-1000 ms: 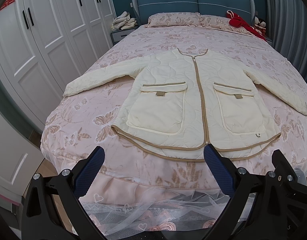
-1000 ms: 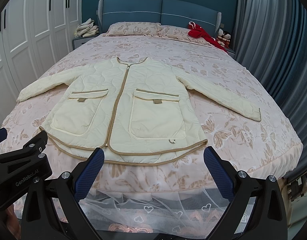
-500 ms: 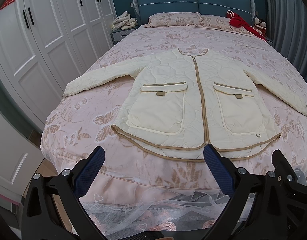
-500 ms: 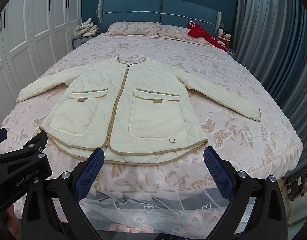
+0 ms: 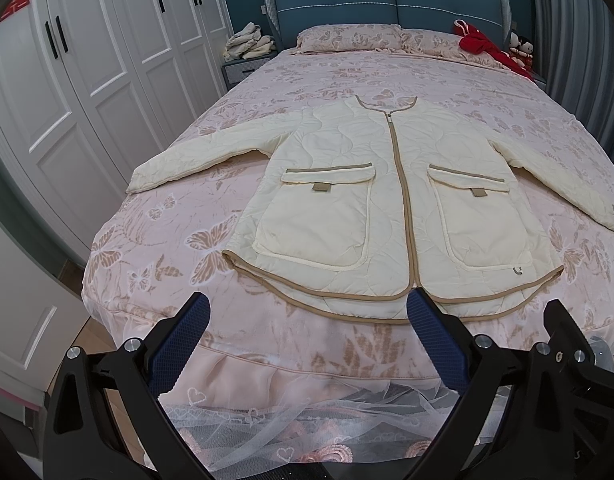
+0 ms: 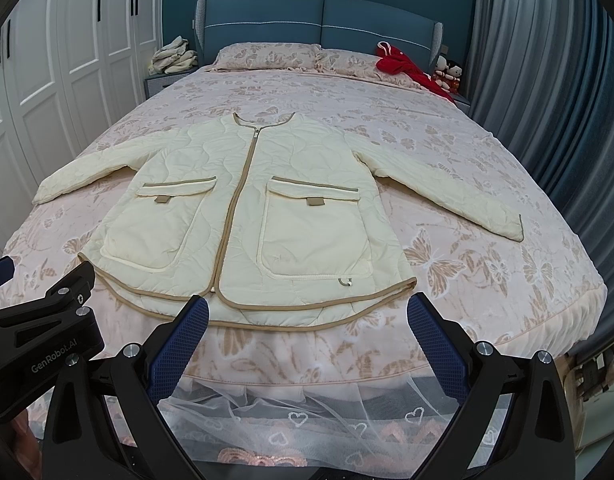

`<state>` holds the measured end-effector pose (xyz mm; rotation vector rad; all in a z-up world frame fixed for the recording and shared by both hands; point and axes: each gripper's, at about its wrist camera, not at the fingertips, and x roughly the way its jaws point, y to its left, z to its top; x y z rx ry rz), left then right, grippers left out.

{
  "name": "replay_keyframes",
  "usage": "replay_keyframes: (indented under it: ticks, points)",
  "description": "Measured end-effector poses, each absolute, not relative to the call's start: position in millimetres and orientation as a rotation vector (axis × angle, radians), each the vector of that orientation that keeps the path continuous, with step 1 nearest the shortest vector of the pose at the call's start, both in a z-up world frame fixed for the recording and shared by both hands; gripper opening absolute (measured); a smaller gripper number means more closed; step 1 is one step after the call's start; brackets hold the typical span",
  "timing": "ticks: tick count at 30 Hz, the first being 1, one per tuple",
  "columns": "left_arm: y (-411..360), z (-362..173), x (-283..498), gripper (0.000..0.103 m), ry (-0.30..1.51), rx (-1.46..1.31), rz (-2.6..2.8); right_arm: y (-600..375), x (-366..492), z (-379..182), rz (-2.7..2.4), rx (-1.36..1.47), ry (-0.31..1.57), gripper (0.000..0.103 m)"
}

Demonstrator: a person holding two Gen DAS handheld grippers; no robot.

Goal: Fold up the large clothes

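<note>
A cream quilted jacket (image 5: 387, 200) with tan trim lies flat, zipped and face up on the bed, both sleeves spread out; it also shows in the right wrist view (image 6: 251, 208). My left gripper (image 5: 307, 312) is open and empty, hovering off the foot of the bed just short of the jacket's hem. My right gripper (image 6: 307, 316) is open and empty, also short of the hem. The left gripper's body (image 6: 39, 332) shows at the left of the right wrist view.
The bed (image 5: 267, 352) has a pink butterfly cover and lace skirt. White wardrobes (image 5: 87, 80) stand on the left, grey curtains (image 6: 547, 80) on the right. Red clothing (image 6: 403, 66) and pillows (image 6: 271, 56) lie at the headboard; folded cloths (image 5: 249, 42) sit on a nightstand.
</note>
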<state>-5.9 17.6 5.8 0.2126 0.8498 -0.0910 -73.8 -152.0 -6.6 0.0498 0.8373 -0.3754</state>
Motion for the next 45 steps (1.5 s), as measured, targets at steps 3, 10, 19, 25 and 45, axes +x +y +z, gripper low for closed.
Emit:
replay_keyframes:
  ticks: [3, 10, 19, 25, 45]
  points:
    - [16.4, 5.4, -6.1, 0.096, 0.849, 0.212, -0.091, -152.1, -73.6, -6.8, -0.376, 0.048, 0.837, 0.098]
    - [17.9, 5.3, -5.9, 0.095, 0.851, 0.210, -0.088, -152.2, -73.8, -6.5, -0.375, 0.050, 0.839, 0.098]
    - [27.9, -1.2, 9.7, 0.096, 0.882, 0.147, -0.130, -177.5, -65.8, -18.6, -0.323, 0.137, 0.855, 0.098]
    - [20.0, -17.6, 52.0, 0.096, 0.925, 0.154, -0.102, -263.8, -45.3, -32.5, -0.452, 0.246, 0.866, 0.098]
    - [-39.3, -87.0, 220.0, 0.096, 0.965, 0.241, -0.026, -629.0, 8.7, -145.2, -0.913, 0.746, 0.821, 0.081]
